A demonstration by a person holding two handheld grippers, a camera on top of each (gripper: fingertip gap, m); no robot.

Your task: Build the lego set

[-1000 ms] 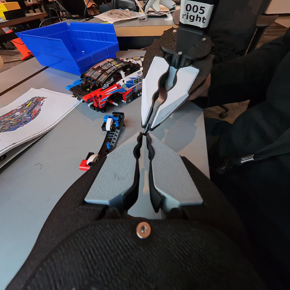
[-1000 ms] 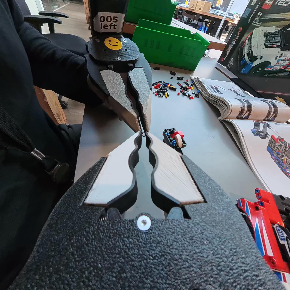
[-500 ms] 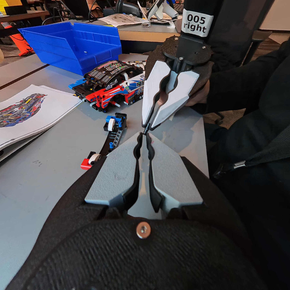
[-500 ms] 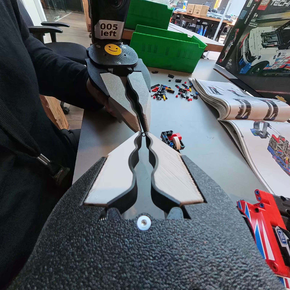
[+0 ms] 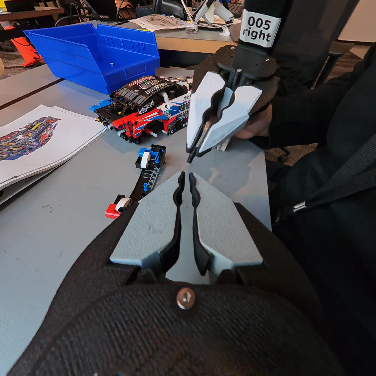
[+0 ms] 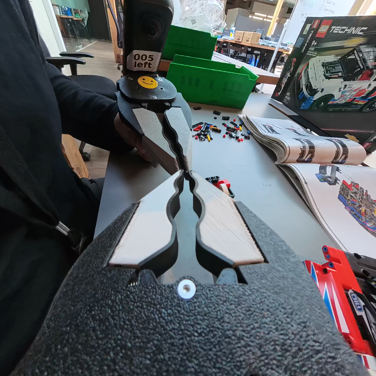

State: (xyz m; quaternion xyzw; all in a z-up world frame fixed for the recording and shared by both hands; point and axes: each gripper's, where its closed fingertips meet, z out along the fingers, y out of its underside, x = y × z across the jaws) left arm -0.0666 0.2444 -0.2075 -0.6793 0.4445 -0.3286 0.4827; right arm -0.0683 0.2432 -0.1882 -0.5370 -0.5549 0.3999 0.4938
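Observation:
My right gripper [image 5: 193,149], with white fingers, is shut on a small black pin [image 5: 190,157] that sticks out below its tips. It hangs just above and beyond my left gripper [image 5: 187,174], whose grey fingers stand a narrow gap apart and hold nothing. In the right wrist view the tips of the right gripper [image 6: 186,173] and the left gripper [image 6: 182,165] almost meet over the table's near edge. A black curved sub-assembly [image 5: 148,175] with blue, white and red parts lies on the grey table left of the tips. The partly built car [image 5: 146,105] stands behind it.
An open instruction booklet [image 5: 40,138] lies at the left. A blue bin [image 5: 91,53] stands behind the car. In the right wrist view there are a green bin [image 6: 207,85], several loose parts [image 6: 219,130] and the set's box [image 6: 335,67]. The table edge [image 5: 266,183] is close on the right. My two grippers' fingertips are within a few centimetres of each other. From either gripper's tips it is about 15 cm to the partly built car [image 5: 146,105]. My right wrist view [image 6: 367,315] looks at it from another angle.
Both grippers pinched the black pin tip to tip. Now the right gripper has drawn back with the pin and the left gripper's tips are empty.

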